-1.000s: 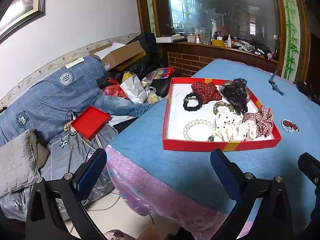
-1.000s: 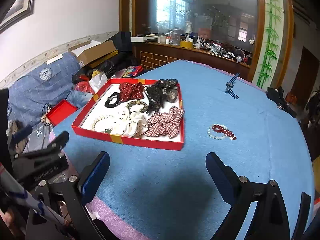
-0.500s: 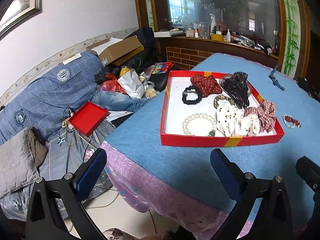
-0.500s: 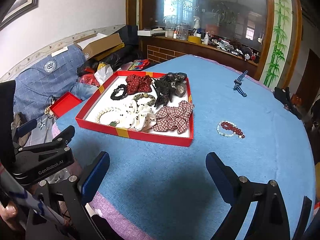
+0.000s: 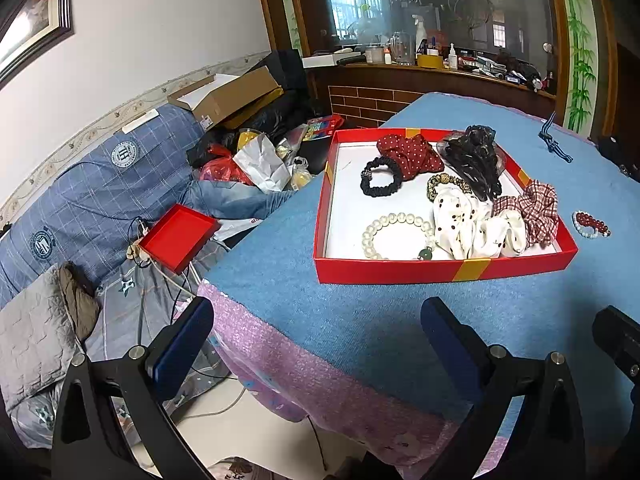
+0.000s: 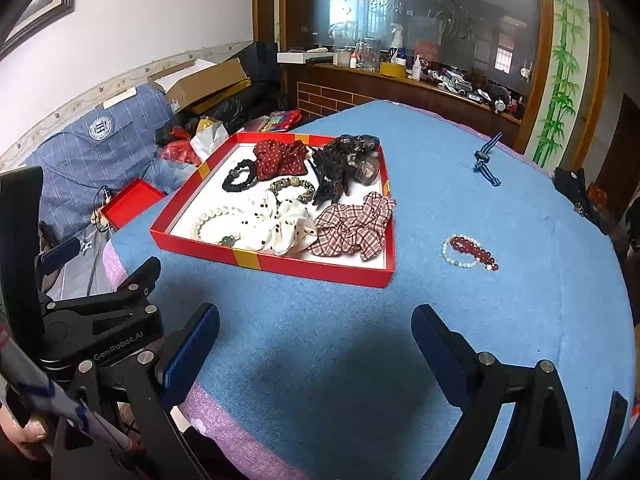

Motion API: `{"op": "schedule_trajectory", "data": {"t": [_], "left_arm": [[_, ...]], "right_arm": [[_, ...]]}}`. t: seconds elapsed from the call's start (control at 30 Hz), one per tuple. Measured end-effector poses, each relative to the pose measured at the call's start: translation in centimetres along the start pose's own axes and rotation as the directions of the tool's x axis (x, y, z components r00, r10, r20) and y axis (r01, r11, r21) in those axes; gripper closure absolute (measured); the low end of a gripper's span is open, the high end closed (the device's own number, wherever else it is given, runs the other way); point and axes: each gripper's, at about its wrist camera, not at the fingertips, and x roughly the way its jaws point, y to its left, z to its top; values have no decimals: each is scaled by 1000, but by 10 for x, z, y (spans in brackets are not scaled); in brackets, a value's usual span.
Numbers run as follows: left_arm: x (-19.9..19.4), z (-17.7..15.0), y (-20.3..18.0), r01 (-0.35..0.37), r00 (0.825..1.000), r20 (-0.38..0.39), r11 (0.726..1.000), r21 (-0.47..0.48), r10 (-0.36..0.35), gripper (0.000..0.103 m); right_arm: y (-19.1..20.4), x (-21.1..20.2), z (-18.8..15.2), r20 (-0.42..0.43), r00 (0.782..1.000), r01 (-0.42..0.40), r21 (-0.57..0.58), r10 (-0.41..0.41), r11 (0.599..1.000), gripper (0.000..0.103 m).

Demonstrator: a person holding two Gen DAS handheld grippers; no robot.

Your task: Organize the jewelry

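Right wrist view: left gripper [image 6: 100, 280] lower left, jaws spread, empty; red tray [image 6: 276, 262] centre, full; right gripper [image 6: 316, 344] bottom, spread, empty. Red-and-white bead bracelet [image 6: 470, 252] centre right, loose on cloth. Approach step; next probably pinch bracelet.

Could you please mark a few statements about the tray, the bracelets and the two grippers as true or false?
1. The red-and-white bead bracelet lies inside the red tray. False: it lies on the blue cloth, right of the tray.
2. The pearl bracelet is in the tray. True.
3. The right gripper grips a scrunchie. False: it is open and empty.
4. The left gripper is open. True.
5. The plaid scrunchie overhangs the tray's right wall. True.
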Motion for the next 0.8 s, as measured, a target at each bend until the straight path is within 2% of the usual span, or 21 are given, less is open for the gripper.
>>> {"op": "schedule_trajectory", "data": {"t": [0.8], "left_arm": [[5,-1,1,-11,1000,-7,1000,2,11,0]], "right_arm": [[1,9,-2,-32,999,-4,-2,4,1000,4]]}}
